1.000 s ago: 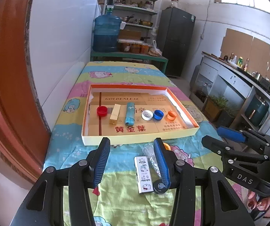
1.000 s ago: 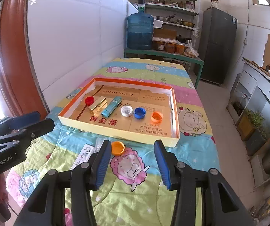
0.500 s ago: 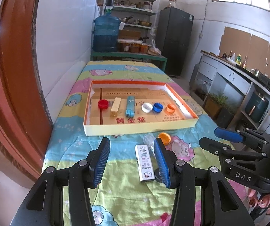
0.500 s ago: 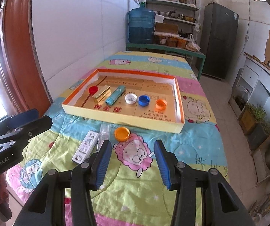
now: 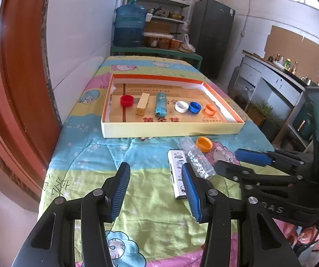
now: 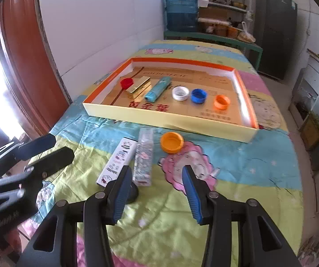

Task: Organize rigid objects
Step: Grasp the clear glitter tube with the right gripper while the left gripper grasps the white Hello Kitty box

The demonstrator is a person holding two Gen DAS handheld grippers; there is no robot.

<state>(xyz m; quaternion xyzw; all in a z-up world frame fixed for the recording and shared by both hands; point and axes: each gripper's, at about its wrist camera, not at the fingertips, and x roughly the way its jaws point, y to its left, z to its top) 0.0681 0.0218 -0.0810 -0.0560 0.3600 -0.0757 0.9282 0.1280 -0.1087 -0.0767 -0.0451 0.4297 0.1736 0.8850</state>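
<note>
A shallow cardboard tray (image 5: pixel 150 130) (image 6: pixel 159 118) lies on the cartoon-print cloth. In it lie a red cap (image 5: pixel 127 100), a gold block (image 5: pixel 142 103), a teal tube (image 5: pixel 160 106), a white cap (image 5: pixel 181 106), a blue cap (image 5: pixel 195 107) and an orange cap (image 5: pixel 210 110). In front of the tray lie a white printed box (image 6: pixel 117 159) (image 5: pixel 177 172), a clear glitter box (image 6: pixel 144 155) (image 5: pixel 198 160) and a larger orange cap (image 6: pixel 172 142) (image 5: pixel 204 144). My left gripper (image 5: pixel 156 190) is open and empty left of the white box. My right gripper (image 6: pixel 157 189) is open and empty above the cloth, just short of the glitter box.
A white wall and a red-brown door frame (image 5: pixel 19 77) run along the table's left side. A green bench with a blue water jug (image 5: pixel 129 26), shelves and a dark fridge (image 5: pixel 212 33) stand beyond the far end. Cabinets (image 5: pixel 270 84) line the right.
Both grippers have drawn back toward the near end of the table and risen, so the tray and loose objects look farther away. Both stay open. No object has moved.
</note>
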